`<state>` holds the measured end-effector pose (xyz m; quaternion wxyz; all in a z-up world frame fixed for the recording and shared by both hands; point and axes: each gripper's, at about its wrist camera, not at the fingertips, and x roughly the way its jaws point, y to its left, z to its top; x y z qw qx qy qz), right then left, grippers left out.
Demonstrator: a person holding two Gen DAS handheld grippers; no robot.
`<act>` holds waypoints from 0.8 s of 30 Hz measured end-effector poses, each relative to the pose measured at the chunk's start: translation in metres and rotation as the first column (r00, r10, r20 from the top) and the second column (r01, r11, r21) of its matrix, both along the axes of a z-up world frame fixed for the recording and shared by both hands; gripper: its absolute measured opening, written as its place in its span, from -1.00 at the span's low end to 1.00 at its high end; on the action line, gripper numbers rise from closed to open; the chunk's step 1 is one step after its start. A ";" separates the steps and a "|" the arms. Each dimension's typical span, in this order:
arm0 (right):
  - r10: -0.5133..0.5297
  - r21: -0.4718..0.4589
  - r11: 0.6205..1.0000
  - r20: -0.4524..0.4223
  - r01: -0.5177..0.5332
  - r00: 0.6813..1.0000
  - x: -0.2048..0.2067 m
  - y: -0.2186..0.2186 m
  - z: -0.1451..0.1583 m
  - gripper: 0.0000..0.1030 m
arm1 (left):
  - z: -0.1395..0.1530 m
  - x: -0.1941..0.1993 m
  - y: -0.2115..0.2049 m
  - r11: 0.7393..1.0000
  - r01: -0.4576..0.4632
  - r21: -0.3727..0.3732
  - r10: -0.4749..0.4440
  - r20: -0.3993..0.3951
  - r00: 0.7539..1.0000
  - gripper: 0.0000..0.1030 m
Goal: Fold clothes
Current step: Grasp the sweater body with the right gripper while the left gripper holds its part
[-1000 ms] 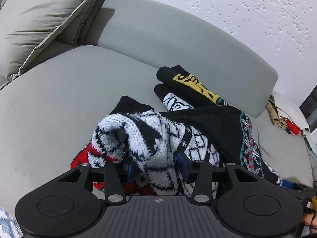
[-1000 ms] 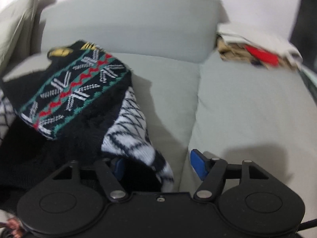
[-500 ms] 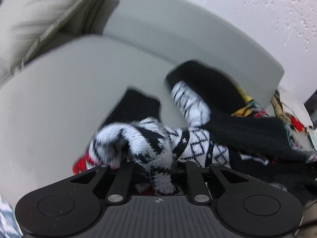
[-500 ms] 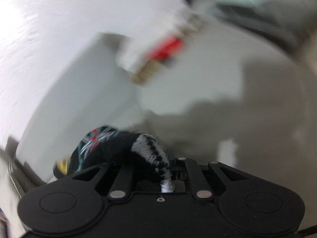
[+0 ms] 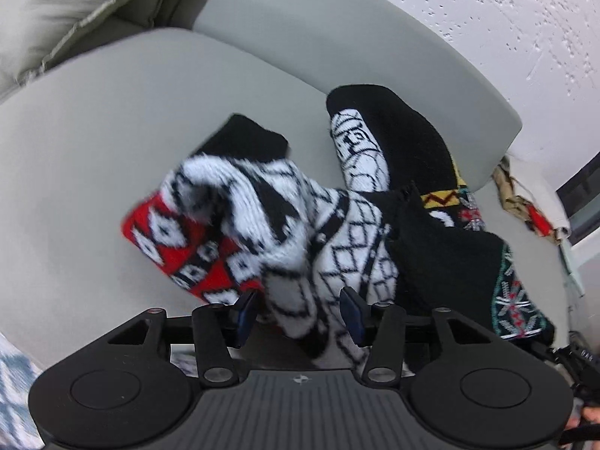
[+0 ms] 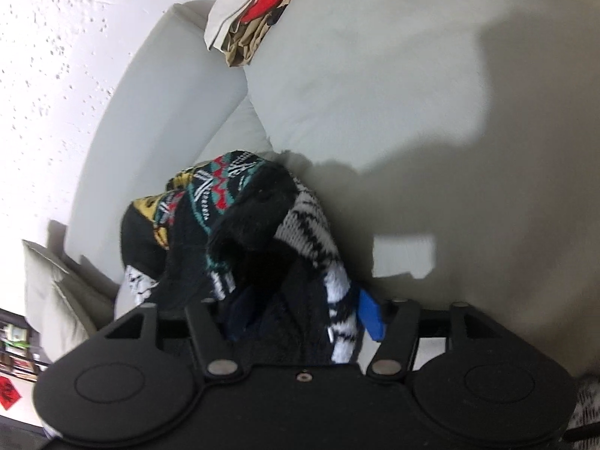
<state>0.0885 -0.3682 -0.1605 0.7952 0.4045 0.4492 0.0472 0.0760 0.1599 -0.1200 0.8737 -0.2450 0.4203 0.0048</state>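
Note:
A knitted sweater [image 5: 337, 232], black, white and red with patterned bands, lies bunched on the grey sofa seat [image 5: 93, 150]. My left gripper [image 5: 300, 317] has its jaws apart, with white-and-black knit lying between the blue pads. The sweater also shows in the right wrist view [image 6: 258, 225], draped down into my right gripper [image 6: 307, 315]. Its jaws also stand apart, with black and striped knit between the pads. The cloth hides part of both grippers' fingers.
A grey cushion [image 5: 75, 7] leans at the sofa's left end. A folded cloth with red and tan print [image 6: 255, 11] lies at the other end, against the backrest [image 6: 150, 112]. A white rough wall [image 5: 487, 11] is behind.
Both grippers were closed tight on the knit half a second ago and now stand wider apart. The right camera has swung, and the sweater is spread more across the seat.

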 end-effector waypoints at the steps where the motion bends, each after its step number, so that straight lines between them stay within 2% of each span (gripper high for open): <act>1: -0.004 0.011 1.000 0.004 0.004 1.000 -0.002 -0.001 0.000 0.21 | -0.001 0.002 -0.001 1.000 -0.006 -0.003 0.006 0.001 1.000 -0.08; 3: -0.008 0.003 1.000 0.007 0.008 1.000 -0.001 -0.001 -0.002 0.20 | -0.003 0.007 0.000 1.000 -0.017 -0.010 0.017 0.005 1.000 -0.10; 5: -0.006 -0.022 1.000 0.010 0.006 1.000 0.000 0.000 -0.004 0.10 | -0.005 0.013 0.002 1.000 -0.027 -0.016 0.027 0.010 1.000 -0.13; 7: 0.019 -0.085 0.996 0.016 -0.018 1.000 0.006 0.006 -0.008 -0.31 | -0.008 0.018 0.006 0.999 -0.037 -0.015 0.038 0.007 0.999 -0.14; 9: 0.044 -0.148 0.988 0.021 -0.040 0.999 0.012 0.012 -0.011 -0.49 | -0.012 0.023 0.010 0.999 -0.045 -0.021 0.045 -0.004 0.999 -0.13; 11: 0.071 -0.172 0.983 0.008 -0.068 0.997 0.020 0.018 -0.014 -0.52 | -0.017 0.030 0.013 0.999 -0.047 -0.024 0.046 -0.025 0.999 -0.13; 12: 0.085 -0.186 0.979 -0.016 -0.087 0.996 0.024 0.023 -0.014 -0.68 | -0.019 0.033 0.013 0.999 -0.045 -0.025 0.044 -0.036 0.998 -0.30; 13: 0.100 -0.199 0.974 -0.040 -0.106 0.994 0.028 0.028 -0.014 -0.71 | -0.016 0.035 0.012 0.999 -0.031 -0.028 0.029 -0.040 0.999 -0.67; 14: 0.112 -0.199 0.972 -0.060 -0.122 0.992 0.032 0.032 -0.013 -0.72 | -0.010 0.037 0.011 0.999 -0.009 -0.031 0.008 -0.039 0.999 -0.83; 16: 0.125 -0.114 0.984 -0.078 -0.133 0.989 0.032 0.039 -0.006 -0.73 | 0.005 0.041 0.006 0.999 0.036 -0.019 -0.036 -0.022 0.999 -0.85; 18: 0.125 0.021 0.992 -0.057 -0.124 0.991 0.032 0.043 0.011 -0.74 | 0.035 0.047 0.003 0.998 0.057 -0.036 -0.056 0.030 0.998 -0.86; 21: 0.104 0.222 0.969 0.042 -0.111 0.994 0.042 0.053 0.056 -0.74 | 0.090 0.063 0.000 0.994 0.076 -0.077 -0.067 0.119 0.991 -0.87; 24: 0.048 0.307 0.945 0.206 -0.111 0.977 0.047 0.057 0.131 -0.75 | 0.167 0.073 -0.005 0.995 0.076 -0.060 -0.059 0.247 0.967 -0.88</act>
